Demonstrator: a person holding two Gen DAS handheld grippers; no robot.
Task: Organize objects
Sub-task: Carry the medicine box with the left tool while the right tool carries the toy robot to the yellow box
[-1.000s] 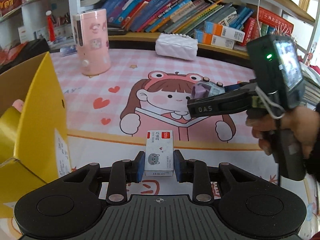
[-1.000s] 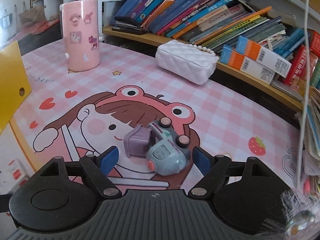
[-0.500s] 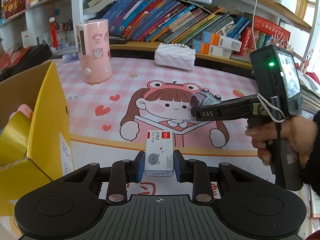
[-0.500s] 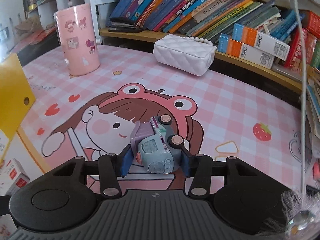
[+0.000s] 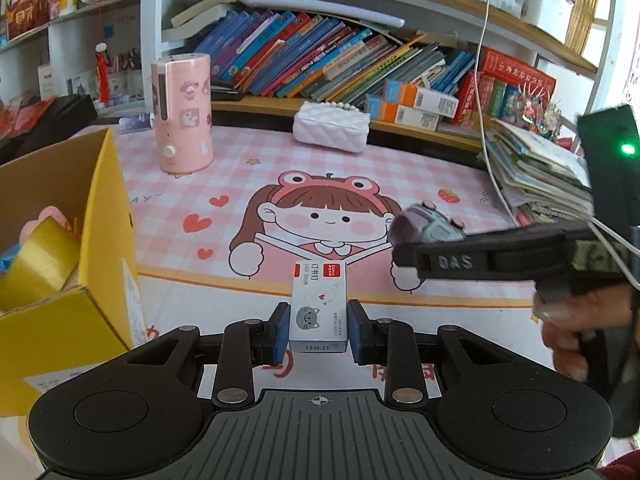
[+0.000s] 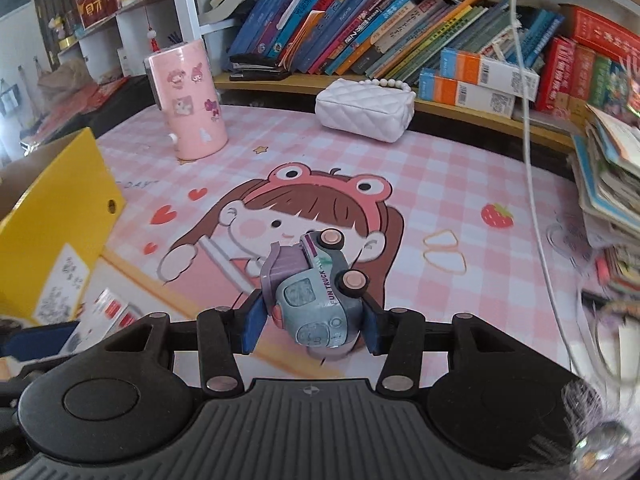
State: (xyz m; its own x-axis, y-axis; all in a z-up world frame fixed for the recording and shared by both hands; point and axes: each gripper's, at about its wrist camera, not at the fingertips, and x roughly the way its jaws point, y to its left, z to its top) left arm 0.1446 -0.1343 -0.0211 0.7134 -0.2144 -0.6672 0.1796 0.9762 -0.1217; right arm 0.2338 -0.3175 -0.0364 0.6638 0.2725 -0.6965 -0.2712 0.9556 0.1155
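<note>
Landmark: the yellow cardboard box (image 5: pixel 100 240), open-topped, at the far left of the pink cartoon mat (image 5: pixel 240 184).

- Inside the box: a roll of gold tape (image 5: pixel 40 260) and something pink behind it, too hidden to name. Likely the collection point, so both held items are probably bound there. A printed label sits on the box's outer wall; text too small to read.
- Just right of the box, lifted clear of the mat: the left gripper (image 5: pixel 318 326), blue pads closed narrow on the long sides of a small white staple box (image 5: pixel 318 304). Held flat, print upward. Readable: red corner patches, "订书钉", "24/6", a grey cat face. The brand line is too fine to make out. The side grip leaves the bottom free for setting down.
- Beyond the box, toward the shelves: a pink cylinder (image 5: pixel 182 112) with cartoon stickers, upright on the mat, untouched.
- Further right of the box: the right gripper (image 6: pixel 310 322), pads shut on a toy truck (image 6: pixel 316 300), grey-blue with a lilac rear. It is pinched across the cab and tilted nose-down, with 2 pink wheels visible on one side. Side reads "FUN TRUCK". The left view shows "DAS" on this gripper's finger and the truck raised above the mat.
- Far from the box, by the bookshelf: a white quilted purse (image 6: pixel 364 110), and 2 rubber bands (image 6: pixel 444 252) on the mat.

Judgement: both picks done, carry to the box pending.
</note>
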